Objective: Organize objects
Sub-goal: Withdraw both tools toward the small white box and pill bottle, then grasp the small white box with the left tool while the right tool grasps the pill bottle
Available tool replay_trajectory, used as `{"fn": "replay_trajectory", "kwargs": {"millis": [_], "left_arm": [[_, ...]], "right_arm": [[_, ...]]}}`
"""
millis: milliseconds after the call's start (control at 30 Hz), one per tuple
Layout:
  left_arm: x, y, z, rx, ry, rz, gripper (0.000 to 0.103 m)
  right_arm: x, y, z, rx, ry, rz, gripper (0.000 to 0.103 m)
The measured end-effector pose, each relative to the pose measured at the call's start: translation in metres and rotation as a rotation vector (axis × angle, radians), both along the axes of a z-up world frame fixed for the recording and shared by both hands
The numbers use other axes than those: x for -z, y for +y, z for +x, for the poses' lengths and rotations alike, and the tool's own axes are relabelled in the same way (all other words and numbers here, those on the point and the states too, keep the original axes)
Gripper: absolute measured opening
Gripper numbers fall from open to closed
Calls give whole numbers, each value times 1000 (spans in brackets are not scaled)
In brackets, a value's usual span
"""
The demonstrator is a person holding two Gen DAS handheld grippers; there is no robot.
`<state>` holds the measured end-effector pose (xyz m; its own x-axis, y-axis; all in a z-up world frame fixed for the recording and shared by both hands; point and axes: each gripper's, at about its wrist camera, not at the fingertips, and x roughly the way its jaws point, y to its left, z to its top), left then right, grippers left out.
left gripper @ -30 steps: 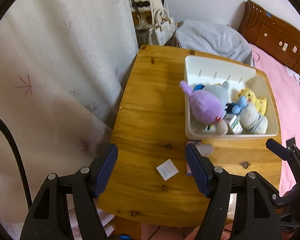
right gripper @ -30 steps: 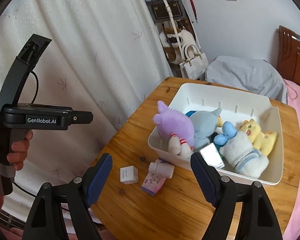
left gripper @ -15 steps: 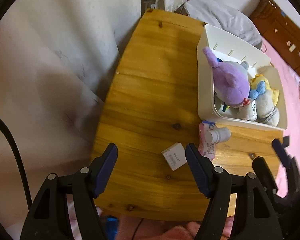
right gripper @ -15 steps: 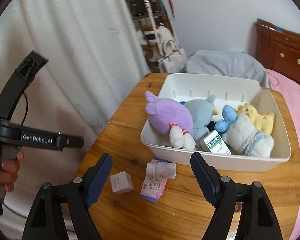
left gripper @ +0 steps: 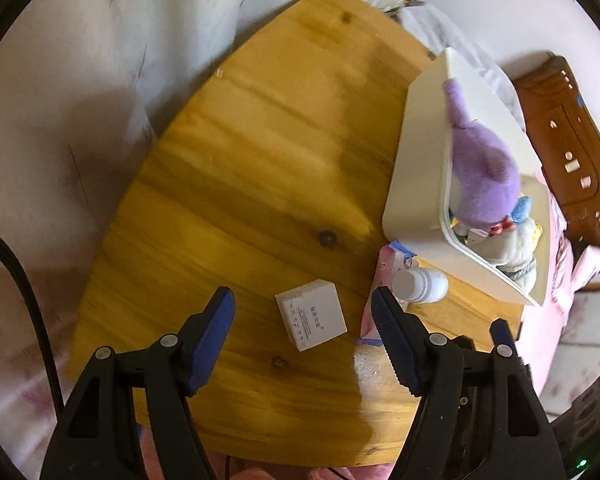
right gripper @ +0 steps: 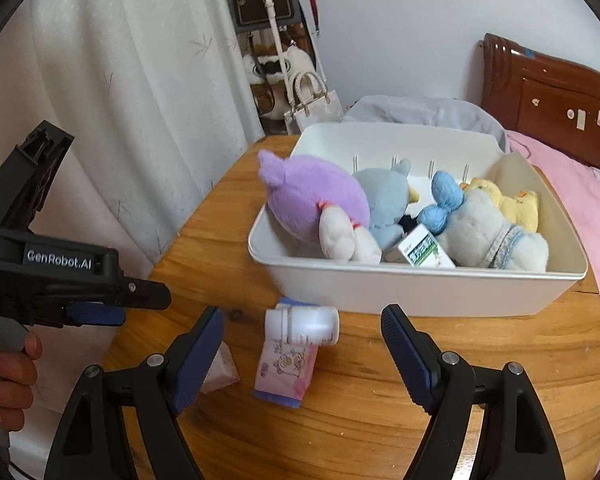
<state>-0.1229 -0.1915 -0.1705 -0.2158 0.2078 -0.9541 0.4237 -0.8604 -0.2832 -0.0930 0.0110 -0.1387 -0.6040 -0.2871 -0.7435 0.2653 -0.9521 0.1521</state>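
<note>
A small white box (left gripper: 311, 319) lies on the wooden table (left gripper: 236, 168), just ahead of and between the fingers of my open left gripper (left gripper: 305, 328). A white pill bottle (right gripper: 302, 325) lies on its side on a pink tissue pack (right gripper: 284, 372), ahead of my open right gripper (right gripper: 302, 364); both also show in the left wrist view, the bottle (left gripper: 419, 285) and the pack (left gripper: 384, 276). The white bin (right gripper: 420, 292) behind them holds a purple plush (right gripper: 312, 204), a blue-grey plush (right gripper: 388, 200), a white plush (right gripper: 496, 236), a yellow plush (right gripper: 508, 204) and a green-and-white carton (right gripper: 424, 249).
A white curtain (right gripper: 112, 92) hangs along the table's left side. Handbags (right gripper: 312, 100) hang behind the table. A bed with pink cover (right gripper: 572, 184) and dark wooden headboard (right gripper: 552, 100) lies to the right. The left gripper's body (right gripper: 56, 276) shows at the right wrist view's left.
My left gripper has come down and forward so the white box now lies between its fingers. My right gripper has moved closer to the bottle and tissue pack. Both stay open.
</note>
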Motion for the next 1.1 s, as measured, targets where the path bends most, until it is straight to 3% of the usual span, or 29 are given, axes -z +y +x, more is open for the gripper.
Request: {"fn": "replay_trajectory", "kwargs": {"millis": [400, 933, 1100], "left_arm": [[34, 0, 18, -160, -21, 117, 74], [47, 7, 20, -232, -46, 80, 73], [48, 5, 20, -229, -43, 78, 62]], "right_arm": [[32, 2, -14, -109, -48, -10, 81], [53, 2, -29, -199, -94, -41, 81], [59, -3, -38, -202, -119, -39, 80]]}}
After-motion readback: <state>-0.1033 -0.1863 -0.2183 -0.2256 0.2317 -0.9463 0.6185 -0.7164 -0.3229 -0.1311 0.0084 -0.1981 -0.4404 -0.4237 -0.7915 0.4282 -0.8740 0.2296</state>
